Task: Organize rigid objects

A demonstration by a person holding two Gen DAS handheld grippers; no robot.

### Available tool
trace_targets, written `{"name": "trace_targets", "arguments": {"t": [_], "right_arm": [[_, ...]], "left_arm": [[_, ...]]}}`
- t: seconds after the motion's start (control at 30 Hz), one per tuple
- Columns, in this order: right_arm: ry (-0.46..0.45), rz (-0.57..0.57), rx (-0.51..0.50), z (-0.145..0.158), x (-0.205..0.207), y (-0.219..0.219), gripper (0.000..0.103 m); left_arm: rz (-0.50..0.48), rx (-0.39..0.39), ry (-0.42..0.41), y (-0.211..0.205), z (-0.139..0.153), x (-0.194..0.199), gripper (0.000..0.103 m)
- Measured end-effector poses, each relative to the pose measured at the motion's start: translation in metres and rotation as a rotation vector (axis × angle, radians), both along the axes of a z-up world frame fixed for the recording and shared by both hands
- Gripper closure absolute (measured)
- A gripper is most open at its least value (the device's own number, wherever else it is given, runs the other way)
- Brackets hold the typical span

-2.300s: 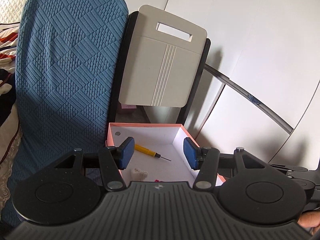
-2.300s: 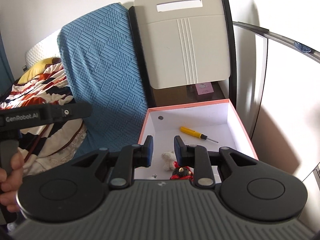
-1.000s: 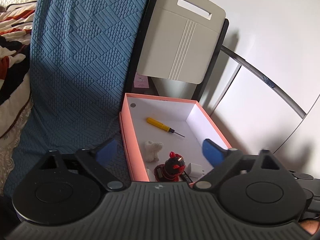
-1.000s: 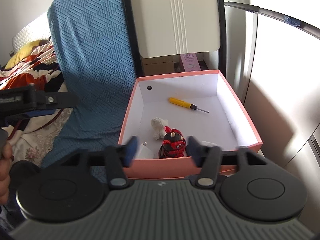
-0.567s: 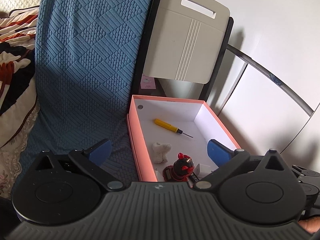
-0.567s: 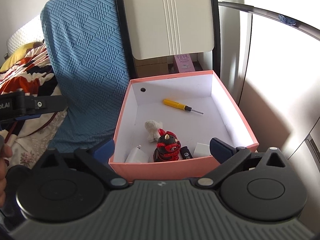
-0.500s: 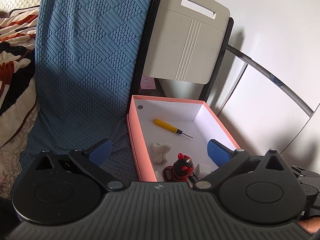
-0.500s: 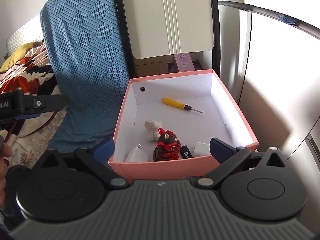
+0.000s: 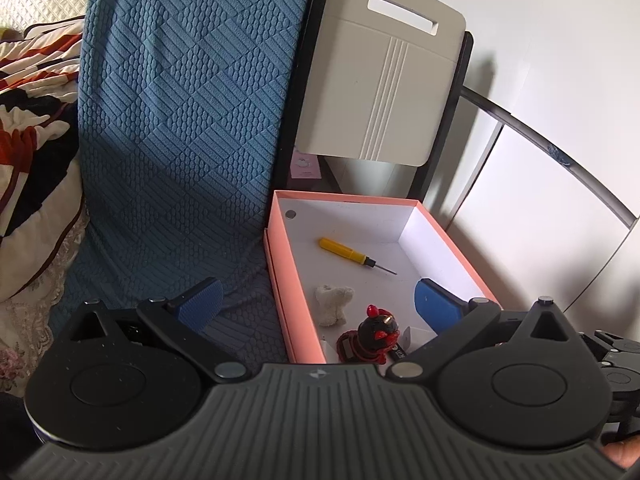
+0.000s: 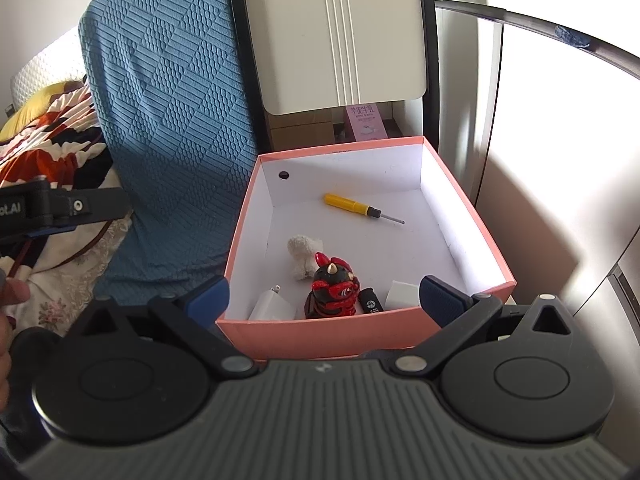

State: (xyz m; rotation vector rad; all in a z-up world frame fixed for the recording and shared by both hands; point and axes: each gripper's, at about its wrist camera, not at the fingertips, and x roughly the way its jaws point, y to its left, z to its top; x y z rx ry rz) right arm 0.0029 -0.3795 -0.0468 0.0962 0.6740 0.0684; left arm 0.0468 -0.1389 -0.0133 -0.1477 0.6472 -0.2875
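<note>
A pink box (image 10: 320, 336) with a white inside holds a yellow screwdriver (image 10: 350, 204), a small white plush toy (image 10: 303, 254), a red and black figurine (image 10: 332, 286), a white charger (image 10: 272, 304), a black USB stick (image 10: 370, 301) and a white cube (image 10: 402, 294). My right gripper (image 10: 324, 294) hangs wide open just before the box's near wall, nothing between its fingers. My left gripper (image 9: 318, 304) is also wide open over the box's (image 9: 280, 276) left wall, empty. The screwdriver (image 9: 346, 252), plush (image 9: 332, 304) and figurine (image 9: 374, 334) show there too.
A blue textured cover (image 10: 168, 120) drapes a seat left of the box. A beige board with a handle slot (image 9: 380, 88) leans behind it, with a pink carton (image 10: 364, 122) below. White panels and a metal rail (image 10: 560, 36) stand on the right. A patterned blanket (image 9: 28, 120) lies far left.
Both grippers opened wide from a narrower gap and drew back from the box. The red and black figurine now sits free in the box. In the last half second nothing moved.
</note>
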Motion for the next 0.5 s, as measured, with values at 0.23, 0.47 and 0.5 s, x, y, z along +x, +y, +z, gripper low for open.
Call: {"name": "trace_targets", "arguments": {"t": [0.23,0.47,0.5], "right_arm": [[0.009,-0.018,0.001,-0.0032,-0.0004,-0.0035,0.000],[0.012,-0.022,0.002,-0.0055,-0.0003,-0.0057,0.000],[0.012,-0.024,0.002,-0.0055,-0.0003,-0.0059,0.000]], "left_arm": [[0.004,0.006,0.020,0.0007,-0.0030,0.0030,0.000],[0.008,0.014,0.024,-0.0006,-0.0034,0.0044,0.000],[0.007,0.014,0.023,-0.0005,-0.0035,0.0042,0.000]]}}
